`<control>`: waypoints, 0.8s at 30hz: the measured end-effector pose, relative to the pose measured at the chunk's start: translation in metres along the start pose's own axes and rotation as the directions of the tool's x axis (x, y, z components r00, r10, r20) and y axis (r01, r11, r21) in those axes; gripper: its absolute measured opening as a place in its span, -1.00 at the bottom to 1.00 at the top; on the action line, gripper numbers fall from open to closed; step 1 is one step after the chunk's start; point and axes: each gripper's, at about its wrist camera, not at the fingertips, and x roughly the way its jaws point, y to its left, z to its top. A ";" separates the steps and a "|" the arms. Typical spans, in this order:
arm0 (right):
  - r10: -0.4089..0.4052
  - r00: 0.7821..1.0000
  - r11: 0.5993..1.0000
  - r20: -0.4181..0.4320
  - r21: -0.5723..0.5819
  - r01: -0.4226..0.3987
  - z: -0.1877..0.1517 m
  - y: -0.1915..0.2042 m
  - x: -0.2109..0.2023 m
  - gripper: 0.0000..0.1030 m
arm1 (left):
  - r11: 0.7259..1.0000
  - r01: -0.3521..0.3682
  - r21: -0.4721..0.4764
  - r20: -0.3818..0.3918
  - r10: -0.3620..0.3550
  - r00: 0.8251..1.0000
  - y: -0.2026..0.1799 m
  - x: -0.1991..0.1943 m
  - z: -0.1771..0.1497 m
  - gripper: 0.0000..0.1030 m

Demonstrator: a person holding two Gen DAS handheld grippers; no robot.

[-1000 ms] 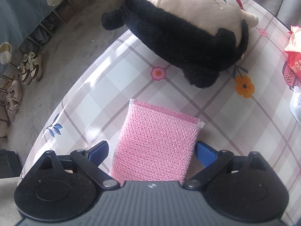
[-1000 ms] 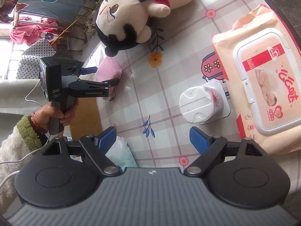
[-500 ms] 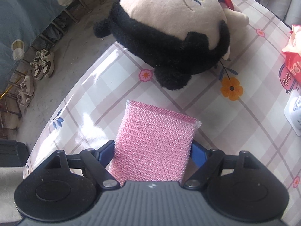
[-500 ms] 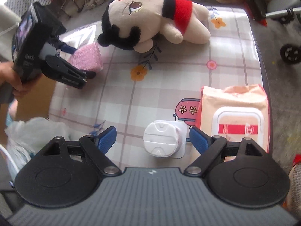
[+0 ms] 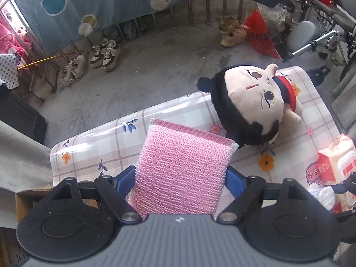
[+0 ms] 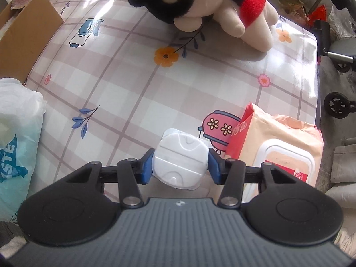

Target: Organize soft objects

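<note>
My left gripper (image 5: 181,175) is shut on a pink mesh sponge (image 5: 182,169), held in the air above the near edge of the checked table (image 5: 106,142). A plush doll (image 5: 251,102) with black hair and a red band lies on its side at the far end of the table. In the right wrist view, my right gripper (image 6: 181,166) points down at a small white-lidded pack (image 6: 181,160). Its jaws are closing with the pack between them, and both blue pads touch its sides. The plush doll (image 6: 200,2) lies beyond it.
A large peach wipes pack (image 6: 278,142) lies just right of the white-lidded pack. An open cardboard box (image 6: 29,29) stands off the table's left side, with a white and blue plastic bag (image 6: 15,133) nearer. Shoes and a rack stand on the floor beyond.
My left gripper has risen with the pink sponge, off the table. My right gripper has swung over the white-lidded pack, come down, and narrowed its jaws onto it.
</note>
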 end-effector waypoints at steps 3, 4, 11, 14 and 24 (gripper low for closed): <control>0.100 0.995 0.983 0.005 0.154 -0.100 -0.003 -0.010 -0.003 -0.07 | 0.999 -0.007 -0.037 0.022 0.008 1.000 0.004 -0.016 -0.012 0.63; 0.160 0.987 0.962 0.015 0.223 -0.159 -0.003 -0.014 -0.004 -0.07 | 0.999 -0.003 -0.051 0.023 0.004 1.000 0.006 -0.019 -0.016 0.63; 0.595 0.776 0.510 0.210 0.647 -0.566 -0.021 -0.032 0.042 -0.07 | 0.989 0.048 -0.143 0.006 -0.048 0.999 0.015 -0.026 -0.050 0.63; 0.614 0.753 0.443 0.234 0.688 -0.575 -0.027 -0.030 0.050 -0.02 | 0.985 0.065 -0.162 -0.004 -0.066 0.998 0.018 -0.027 -0.060 0.63; 0.484 0.869 0.632 0.102 0.646 -0.428 -0.042 -0.014 0.032 0.23 | 0.974 0.104 -0.200 0.021 -0.102 0.995 0.023 -0.034 -0.072 0.63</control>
